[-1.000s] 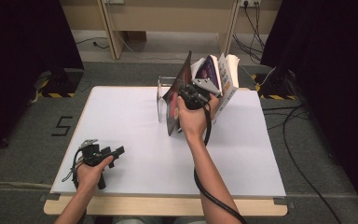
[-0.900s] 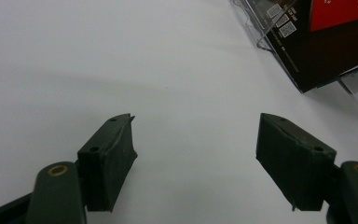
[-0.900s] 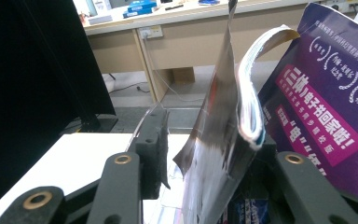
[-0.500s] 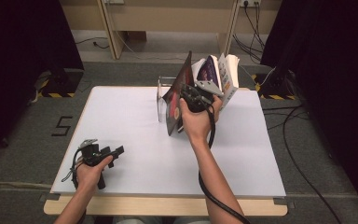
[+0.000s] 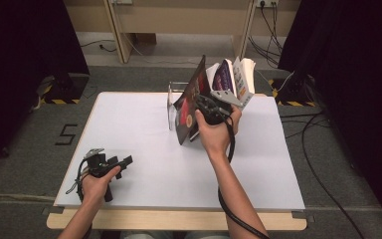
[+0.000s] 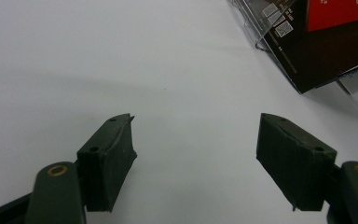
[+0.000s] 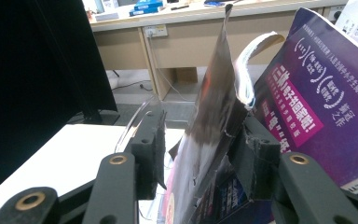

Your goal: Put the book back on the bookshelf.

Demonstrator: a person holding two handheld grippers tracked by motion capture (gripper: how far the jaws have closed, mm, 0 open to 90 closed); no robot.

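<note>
White table [image 5: 144, 144] stands on grey carpet [image 5: 30, 134] among black curtains [image 5: 25, 45].

Glossy paper magazine [image 5: 189, 107]; clear plastic stand [image 5: 171, 102]; matt white table [image 5: 139, 129]; matt black jaws.

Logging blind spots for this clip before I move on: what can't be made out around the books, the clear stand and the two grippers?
- High view: the right gripper hides its jaw tips and the book bottoms behind its body and the hand.
- Right gripper view: whether the pads press the dark book; the cover sits between them, contact unclear.
- Left gripper view: the frame edge cuts off the clear stand; the label print is too small.
- Left gripper: open over bare table.
</note>
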